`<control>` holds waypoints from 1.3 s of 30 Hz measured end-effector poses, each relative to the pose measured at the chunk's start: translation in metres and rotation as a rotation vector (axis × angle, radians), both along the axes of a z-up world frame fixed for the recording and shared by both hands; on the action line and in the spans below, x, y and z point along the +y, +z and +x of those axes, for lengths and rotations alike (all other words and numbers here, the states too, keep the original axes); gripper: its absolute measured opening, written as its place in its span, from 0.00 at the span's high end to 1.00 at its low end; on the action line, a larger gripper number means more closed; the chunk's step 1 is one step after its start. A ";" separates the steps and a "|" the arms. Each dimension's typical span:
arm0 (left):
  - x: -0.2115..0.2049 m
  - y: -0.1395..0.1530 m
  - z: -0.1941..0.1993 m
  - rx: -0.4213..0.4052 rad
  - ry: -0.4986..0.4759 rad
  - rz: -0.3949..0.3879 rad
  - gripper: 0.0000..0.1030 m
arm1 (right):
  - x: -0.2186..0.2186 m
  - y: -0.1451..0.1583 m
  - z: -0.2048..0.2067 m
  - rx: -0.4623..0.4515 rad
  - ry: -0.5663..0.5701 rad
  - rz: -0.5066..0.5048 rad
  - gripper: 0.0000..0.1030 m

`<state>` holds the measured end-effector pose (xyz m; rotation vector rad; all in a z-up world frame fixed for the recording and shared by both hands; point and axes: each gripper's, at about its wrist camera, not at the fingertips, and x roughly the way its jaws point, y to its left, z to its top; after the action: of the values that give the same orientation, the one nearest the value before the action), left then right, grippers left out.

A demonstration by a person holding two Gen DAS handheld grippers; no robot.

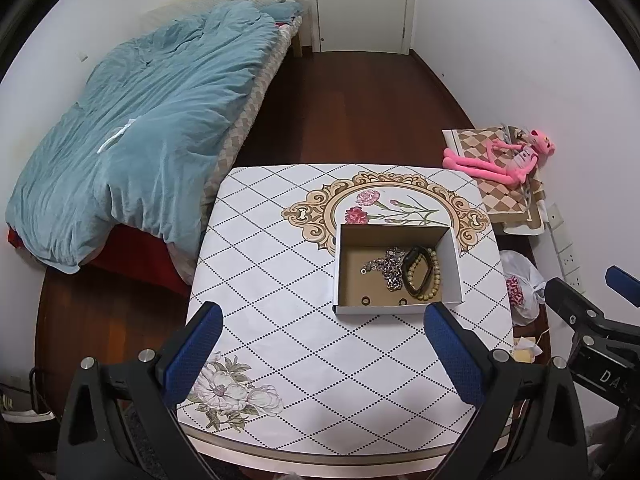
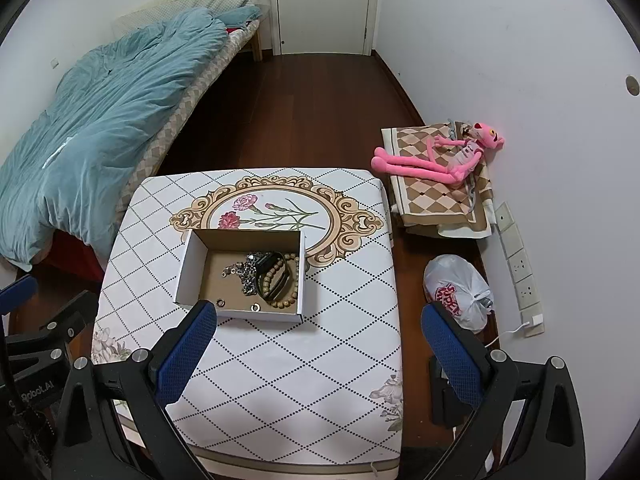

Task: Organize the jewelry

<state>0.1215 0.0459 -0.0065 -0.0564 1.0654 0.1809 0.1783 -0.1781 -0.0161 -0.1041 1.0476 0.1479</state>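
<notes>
Left gripper [image 1: 324,356]: nearest the lens in the left wrist view, blue-padded fingers [image 1: 192,356] spread wide apart with nothing between them, held above the near half of the table.
Right gripper [image 2: 316,354]: jaws likewise wide apart and empty; its left finger [image 2: 186,352] overlaps the near-left corner of the box in the right wrist view, its right finger hangs past the table's right edge over the floor.
Table [image 1: 272,280]: covered with a white cloth bearing a black diamond grid, a gold-framed flower medallion at 12 o'clock and pale blossoms at the near corners.
Box [image 1: 396,309]: open white cardboard box with a brown inside, sitting on the table toward 1 o'clock from the left gripper, its far edge over the medallion.
Silver chain [image 1: 386,268]: heaped in the middle of the box floor.
Black band [image 1: 416,272]: lies just right of the chain, touching it.
Bead bracelet [image 1: 434,276]: tan beads, looped around the black band against the right wall of the box.
Rings [image 1: 365,300]: two small dark rings lie apart along the near wall of the box.
Bed [image 1: 132,136]: at 10 o'clock, covered by a rumpled teal duvet.
Pink plush toy [image 2: 440,160]: at 2 o'clock, lying on a folded checkered cloth [image 2: 424,200] against the wall.
Plastic bag [image 2: 456,292]: white, on the floor at 3 o'clock beside the table.
Door [image 2: 324,4]: white, at 12 o'clock at the far end of the wooden floor.
</notes>
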 end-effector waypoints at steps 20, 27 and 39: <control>0.002 -0.002 -0.005 -0.006 -0.002 0.010 0.01 | 0.000 -0.001 -0.007 0.009 0.006 -0.002 0.00; 0.000 0.001 -0.006 -0.011 0.002 0.016 0.01 | 0.000 -0.001 -0.008 0.009 0.006 -0.003 0.00; -0.002 0.003 -0.006 -0.012 0.002 0.021 0.01 | 0.001 -0.003 -0.009 0.014 0.006 -0.008 0.00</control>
<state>0.1155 0.0440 -0.0039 -0.0390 1.0515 0.1932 0.1698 -0.1776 -0.0192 -0.1138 1.0616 0.1499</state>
